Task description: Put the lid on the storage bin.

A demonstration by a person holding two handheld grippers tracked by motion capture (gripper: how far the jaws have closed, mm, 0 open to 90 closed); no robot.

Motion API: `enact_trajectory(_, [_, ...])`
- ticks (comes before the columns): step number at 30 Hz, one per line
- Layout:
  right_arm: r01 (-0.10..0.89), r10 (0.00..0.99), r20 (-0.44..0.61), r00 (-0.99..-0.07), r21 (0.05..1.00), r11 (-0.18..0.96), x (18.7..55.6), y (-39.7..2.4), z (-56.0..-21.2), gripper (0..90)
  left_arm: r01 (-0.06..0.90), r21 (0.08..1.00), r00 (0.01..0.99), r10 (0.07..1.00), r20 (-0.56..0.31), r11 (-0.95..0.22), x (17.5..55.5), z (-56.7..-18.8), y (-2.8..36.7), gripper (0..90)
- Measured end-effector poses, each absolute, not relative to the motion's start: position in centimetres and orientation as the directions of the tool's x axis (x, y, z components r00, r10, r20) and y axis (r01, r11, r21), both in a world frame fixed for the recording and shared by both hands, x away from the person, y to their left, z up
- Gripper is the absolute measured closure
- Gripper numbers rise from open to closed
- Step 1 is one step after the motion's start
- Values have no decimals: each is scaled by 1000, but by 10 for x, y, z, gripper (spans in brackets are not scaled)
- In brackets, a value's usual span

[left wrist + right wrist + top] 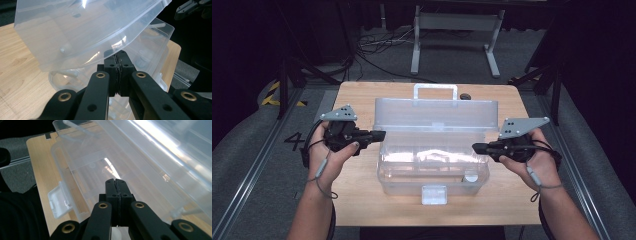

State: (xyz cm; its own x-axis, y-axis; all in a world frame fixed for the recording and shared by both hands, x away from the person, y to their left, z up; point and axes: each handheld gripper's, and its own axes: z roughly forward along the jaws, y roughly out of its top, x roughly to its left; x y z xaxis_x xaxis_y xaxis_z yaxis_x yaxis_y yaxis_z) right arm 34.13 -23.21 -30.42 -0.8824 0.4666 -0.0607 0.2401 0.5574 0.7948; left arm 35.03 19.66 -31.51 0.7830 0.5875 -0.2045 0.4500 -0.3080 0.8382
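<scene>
desk: a pale wooden desk [357,200] carries a clear plastic toolbox [432,170] at its middle, front wall toward you.

toolbox lid: the lid [437,115] stands swung up behind the tub, roughly upright, with its white carry handle [435,91] at the top edge. in your left claw view the lid [82,32] hangs over the tub at a tilt.

latch: a white latch flap [434,195] hangs at the middle of the front wall; your right claw view shows it [58,201] sticking out from the tub's side.

inside the tub: a clear tray or dividers seem to sit in there, too glary to sort out.

your left claw: the left claw [379,135] sits at the toolbox's left end, just beside the lid's lower corner, pointing inward. its pads are pressed flat together with nothing between them. in its own view the tips [119,58] sit right under the lid's edge; contact cannot be told.

your right claw: the right claw [478,147] sits at the toolbox's right end, near the rim of the tub, pointing inward. pads together, empty. its own view looks along the open tub from that end, tips [115,183] over the rim.

small dark object: one [465,96] lies on the desk behind the lid, too small to name.
</scene>
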Motion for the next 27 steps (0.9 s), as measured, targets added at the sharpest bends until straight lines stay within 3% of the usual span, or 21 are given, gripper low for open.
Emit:
enact_trajectory(15, [327,585,55,-809,869,371,347,-275,-321,900,460,828,781,590,-205,-320,347,-317,195,878])
enact_trajectory(27, [359,630,95,-771,881,307,353,-288,-332,900,469,818,782,588,-209,-334,343,-321,196,869])
